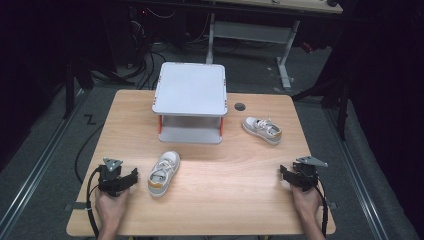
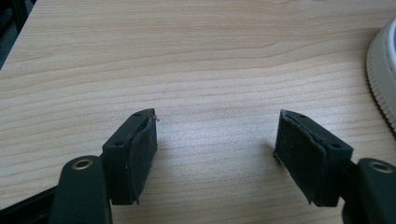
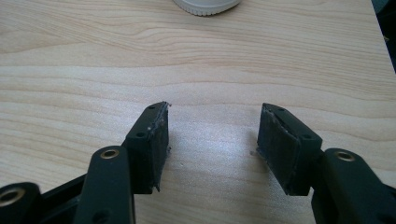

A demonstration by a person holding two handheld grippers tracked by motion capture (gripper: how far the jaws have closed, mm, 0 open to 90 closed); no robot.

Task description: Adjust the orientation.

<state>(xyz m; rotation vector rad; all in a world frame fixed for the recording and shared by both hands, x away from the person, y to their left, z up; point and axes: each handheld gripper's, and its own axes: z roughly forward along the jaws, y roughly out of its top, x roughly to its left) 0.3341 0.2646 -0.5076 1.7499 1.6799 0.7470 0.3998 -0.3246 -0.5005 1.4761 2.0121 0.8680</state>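
Two small white sneakers lie on the wooden table [image 1: 235,165]. One sneaker [image 1: 164,173] rests near the front left, just right of my left gripper [image 1: 131,176]. The other sneaker [image 1: 262,129] lies on its side at the right, beyond my right gripper [image 1: 284,173]. Both grippers rest low over the table near its front edge, each held by a hand. In the left gripper view my left gripper [image 2: 215,140] is open over bare wood, with a white sole edge [image 2: 380,74] at the right. In the right gripper view my right gripper [image 3: 212,135] is open and empty; a white sole [image 3: 205,5] shows at the top.
A white two-level stand [image 1: 190,102] with orange posts sits at the back middle of the table. A dark round hole [image 1: 240,106] is in the tabletop to its right. Beyond the table are desk legs and cables on a dark floor.
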